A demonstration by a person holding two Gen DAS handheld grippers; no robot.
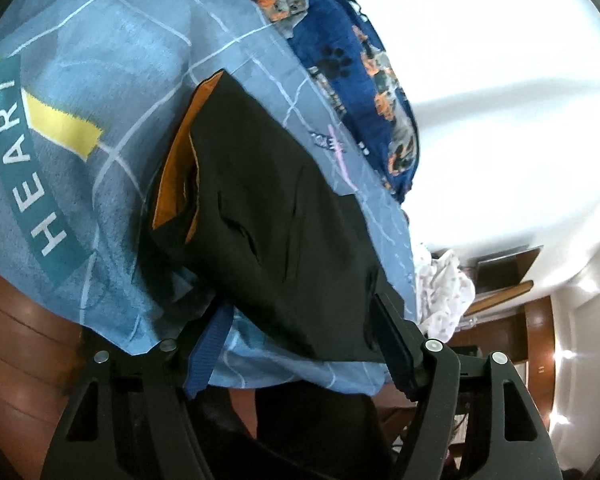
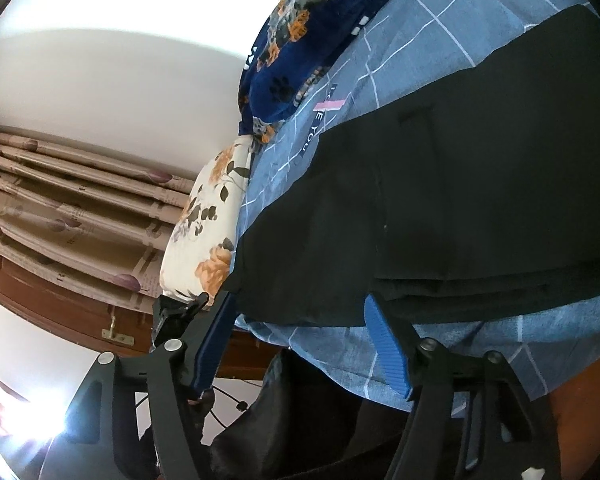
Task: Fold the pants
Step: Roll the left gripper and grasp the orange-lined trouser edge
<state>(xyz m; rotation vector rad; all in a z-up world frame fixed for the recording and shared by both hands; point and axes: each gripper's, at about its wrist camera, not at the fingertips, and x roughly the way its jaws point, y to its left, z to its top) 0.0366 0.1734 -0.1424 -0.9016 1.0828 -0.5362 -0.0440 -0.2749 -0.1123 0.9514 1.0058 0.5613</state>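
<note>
Black pants [image 1: 276, 216] with an orange lining at the waistband [image 1: 172, 184] lie on a blue checked bedsheet [image 1: 100, 80]. My left gripper [image 1: 300, 320] is open, its fingers [image 1: 392, 340] straddling the near edge of the pants at the bed's edge. In the right wrist view the pants [image 2: 460, 200] stretch across the sheet [image 2: 420, 40]. My right gripper [image 2: 300, 312] is open, its blue fingers [image 2: 384, 344] on either side of the pants' near corner.
A dark blue dog-print blanket [image 1: 360, 72] lies at the far side of the bed, also in the right wrist view [image 2: 300, 40]. A floral pillow [image 2: 208, 232] sits by the curtains [image 2: 60, 208]. White clothes [image 1: 440, 292] and wooden furniture [image 1: 508, 276] stand beyond the bed.
</note>
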